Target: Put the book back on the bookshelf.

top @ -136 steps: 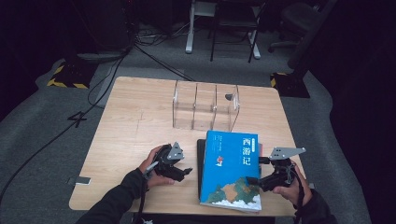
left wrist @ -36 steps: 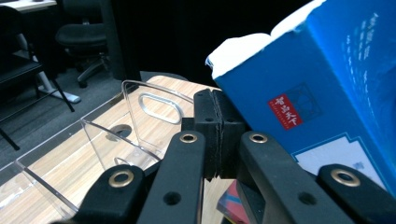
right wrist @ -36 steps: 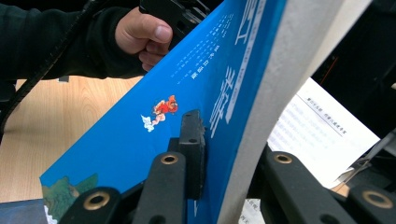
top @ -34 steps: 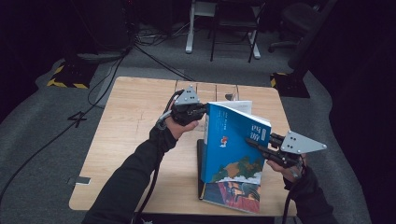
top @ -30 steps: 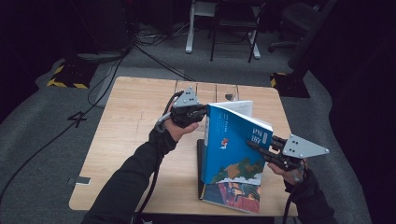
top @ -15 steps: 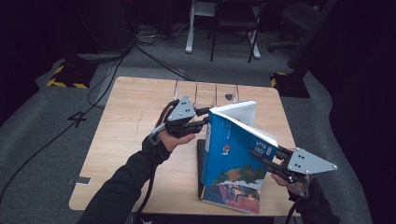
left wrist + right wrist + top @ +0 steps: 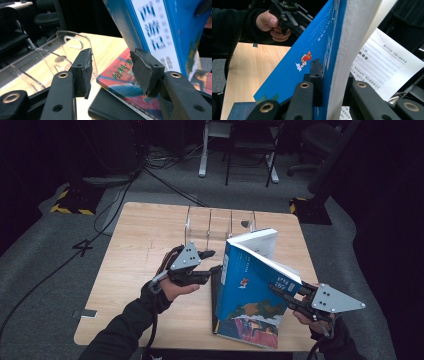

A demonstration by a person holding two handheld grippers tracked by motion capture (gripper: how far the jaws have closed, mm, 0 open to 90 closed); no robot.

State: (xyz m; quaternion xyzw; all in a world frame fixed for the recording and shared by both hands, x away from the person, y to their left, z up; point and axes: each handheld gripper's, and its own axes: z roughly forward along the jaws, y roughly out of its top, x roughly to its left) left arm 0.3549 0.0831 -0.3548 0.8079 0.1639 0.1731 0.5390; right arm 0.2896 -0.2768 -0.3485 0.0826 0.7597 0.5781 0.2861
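At the worktop's (image 7: 150, 270) near right, the right gripper (image 7: 285, 295) pinches the blue book (image 7: 250, 285), tilted upright over a stack (image 7: 117, 100). The left gripper's (image 7: 212, 262) fingers have just been opening, nothing between them. Best steady the spine before steering toward the clear rack (image 7: 220, 222).

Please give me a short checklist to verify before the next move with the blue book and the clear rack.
1. Right gripper clamps the blue book across its page edge: ok.
2. Left gripper has let go; its jaws have just been opening, nothing between them: ok.
3. Blue book lifted clear of the books beneath: not ok, its lower edge looks to rest on them.
4. Clear rack slots free: ok.
5. Book kept shut: not ok, its back cover hangs open.
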